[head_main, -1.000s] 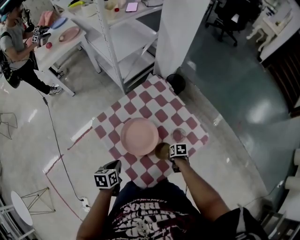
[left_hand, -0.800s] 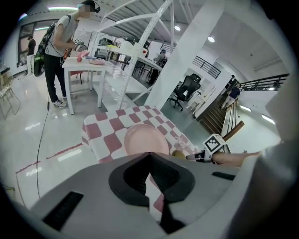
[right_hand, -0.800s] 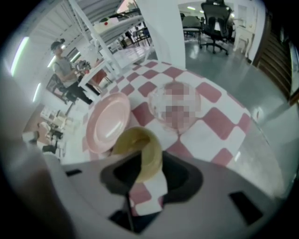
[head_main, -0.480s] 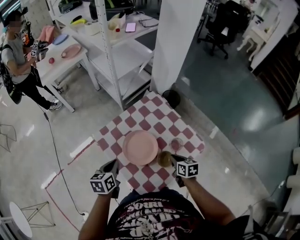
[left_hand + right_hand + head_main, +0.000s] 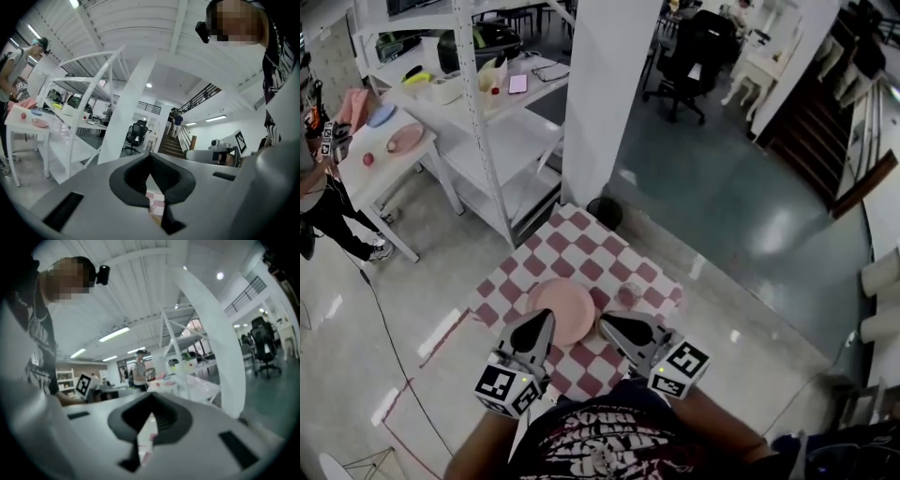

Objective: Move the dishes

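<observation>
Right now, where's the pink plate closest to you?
Head view, lower centre: pink plate on the checkered table, left of the glass, just past the left tool.

**Head view:** dim and low in contrast, lit evenly from overhead. Pale glare patches lie on the glossy floor (image 5: pixel 787 230), and straight lines bow toward the edges.

**Gripper views:** brighter, lit by ceiling strip lights (image 5: pixel 115 333), with black vignetted corners and strong wide-angle curvature. The right gripper (image 5: pixel 150 401) and its surroundings are smeared by blur. The left gripper view is sharper.

Open-plan office-lab: white shelving (image 5: pixel 492 173), office chair (image 5: pixel 689 52), staircase (image 5: pixel 814 117)
</observation>
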### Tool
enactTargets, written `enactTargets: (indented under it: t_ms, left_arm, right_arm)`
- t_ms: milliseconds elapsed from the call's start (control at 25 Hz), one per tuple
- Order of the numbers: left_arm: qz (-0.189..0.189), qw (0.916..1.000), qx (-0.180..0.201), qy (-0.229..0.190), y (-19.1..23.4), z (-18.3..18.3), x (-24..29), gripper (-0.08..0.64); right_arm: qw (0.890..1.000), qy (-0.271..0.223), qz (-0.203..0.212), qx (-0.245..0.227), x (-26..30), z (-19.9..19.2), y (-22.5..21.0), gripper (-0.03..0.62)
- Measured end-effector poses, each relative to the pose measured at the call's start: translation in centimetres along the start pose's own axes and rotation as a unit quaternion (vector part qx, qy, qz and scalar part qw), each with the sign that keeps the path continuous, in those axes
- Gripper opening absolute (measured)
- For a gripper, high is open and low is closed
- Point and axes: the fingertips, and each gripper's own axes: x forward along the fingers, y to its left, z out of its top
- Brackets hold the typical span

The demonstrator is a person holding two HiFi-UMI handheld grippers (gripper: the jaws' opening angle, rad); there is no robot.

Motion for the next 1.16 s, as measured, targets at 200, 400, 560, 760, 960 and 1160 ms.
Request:
enactTargets:
  t_ms: [200,400,560,760,960,1160]
  left_arm:
    - [0.026,0.9969,0.071,-0.022,-2.0,2.8,0.6,0.028]
    - [0.11,0.9806,0.142,-0.079,-5.0,5.0,0.0,0.028]
    - [0.124,0.977,0.152,-0.083,-9.0,5.1,0.9,0.029]
    - [0.165,0.971,0.155,-0.075,-11.9,4.5,1.2,0.029]
    - [0.216,0.9609,0.162,-0.06,-13.7,4.0,-1.2,0.028]
    - [0.252,0.9513,0.169,-0.054,-15.2,3.8,-3.6,0.029]
  right_arm:
    - [0.989,-0.02,-0.027,-0.143,-1.3,3.8,2.6,0.034]
    - [0.973,-0.054,-0.063,-0.216,-4.3,5.7,2.0,0.034]
    - [0.973,-0.063,-0.066,-0.211,-7.7,6.3,-0.2,0.034]
    - [0.976,-0.072,-0.043,-0.199,-10.7,6.4,-2.2,0.034]
    - [0.979,-0.079,0.001,-0.186,-12.0,5.9,-2.1,0.034]
    - [0.98,-0.079,0.025,-0.183,-12.3,5.2,-2.0,0.034]
